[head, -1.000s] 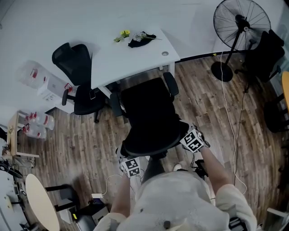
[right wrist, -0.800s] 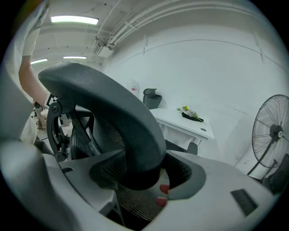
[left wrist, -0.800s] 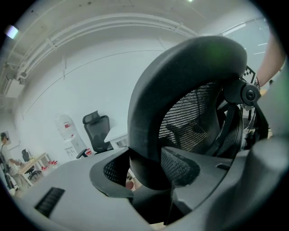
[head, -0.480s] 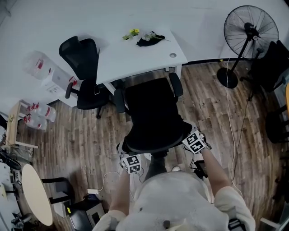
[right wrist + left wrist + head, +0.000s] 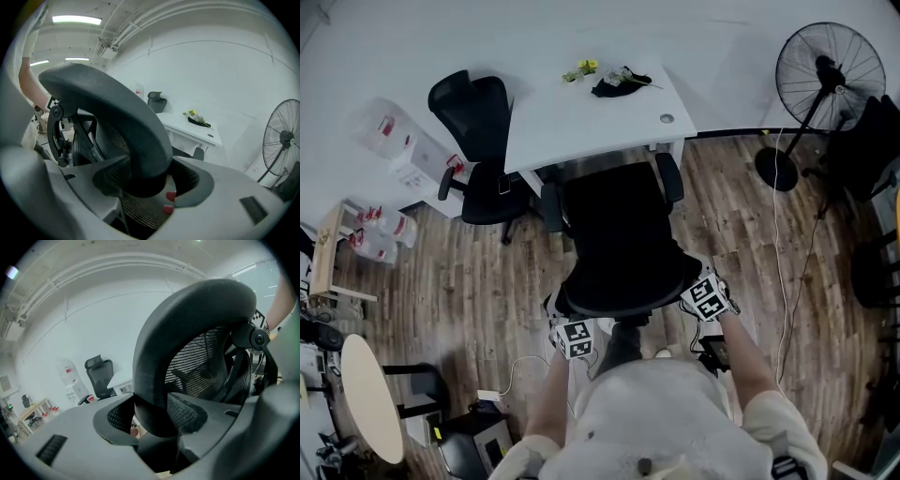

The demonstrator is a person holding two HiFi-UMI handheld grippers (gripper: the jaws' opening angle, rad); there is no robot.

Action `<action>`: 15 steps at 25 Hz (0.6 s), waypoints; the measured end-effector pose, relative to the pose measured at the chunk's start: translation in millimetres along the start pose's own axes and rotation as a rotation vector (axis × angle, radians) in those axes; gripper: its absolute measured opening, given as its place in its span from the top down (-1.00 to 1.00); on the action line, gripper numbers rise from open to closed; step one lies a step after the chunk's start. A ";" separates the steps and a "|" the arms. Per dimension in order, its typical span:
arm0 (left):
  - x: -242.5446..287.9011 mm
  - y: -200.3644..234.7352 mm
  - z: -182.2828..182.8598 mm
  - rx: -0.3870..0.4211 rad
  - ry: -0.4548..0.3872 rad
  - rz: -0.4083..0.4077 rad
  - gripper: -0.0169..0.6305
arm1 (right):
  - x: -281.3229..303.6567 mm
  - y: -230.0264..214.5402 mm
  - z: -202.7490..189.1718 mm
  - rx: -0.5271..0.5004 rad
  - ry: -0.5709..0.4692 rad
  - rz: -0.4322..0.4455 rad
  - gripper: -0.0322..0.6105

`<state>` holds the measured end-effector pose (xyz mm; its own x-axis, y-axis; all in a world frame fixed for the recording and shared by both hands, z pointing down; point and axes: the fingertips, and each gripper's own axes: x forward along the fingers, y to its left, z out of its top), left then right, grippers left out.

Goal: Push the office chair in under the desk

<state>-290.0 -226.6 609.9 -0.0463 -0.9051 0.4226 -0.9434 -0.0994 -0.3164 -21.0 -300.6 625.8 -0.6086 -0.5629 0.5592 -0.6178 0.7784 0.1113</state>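
The black office chair (image 5: pixel 619 244) stands in front of the white desk (image 5: pixel 581 122), its seat front and armrests at the desk's near edge. My left gripper (image 5: pixel 561 307) is shut on the left rim of the chair's backrest (image 5: pixel 154 357), which fills the space between the jaws in the left gripper view. My right gripper (image 5: pixel 686 281) is shut on the right rim of the backrest (image 5: pixel 122 117) in the same way. The seat is hidden under the backrest in the head view.
A second black chair (image 5: pixel 473 141) stands at the desk's left end. A standing fan (image 5: pixel 830 66) is at the right, with a white cable (image 5: pixel 778 244) across the wooden floor. Flowers and a dark item (image 5: pixel 609 80) lie on the desk. A round table (image 5: pixel 366 394) is at lower left.
The chair has rolled a little toward the desk, with both grippers following on its backrest. Neither grip has changed.
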 end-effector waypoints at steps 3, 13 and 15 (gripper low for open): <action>5.8 2.2 0.8 0.002 0.000 0.002 0.23 | 5.2 -3.4 2.4 -0.003 0.000 0.005 0.05; 36.5 5.4 10.2 -0.004 -0.003 -0.002 0.23 | 25.9 -27.7 8.8 0.005 0.000 0.008 0.05; 42.2 10.3 8.9 -0.002 -0.006 -0.008 0.23 | 32.2 -27.4 11.0 0.003 -0.002 -0.003 0.05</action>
<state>-298.7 -269.5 617.0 -0.0367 -0.9068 0.4199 -0.9444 -0.1059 -0.3112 -29.1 -343.1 631.7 -0.6078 -0.5658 0.5572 -0.6208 0.7761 0.1109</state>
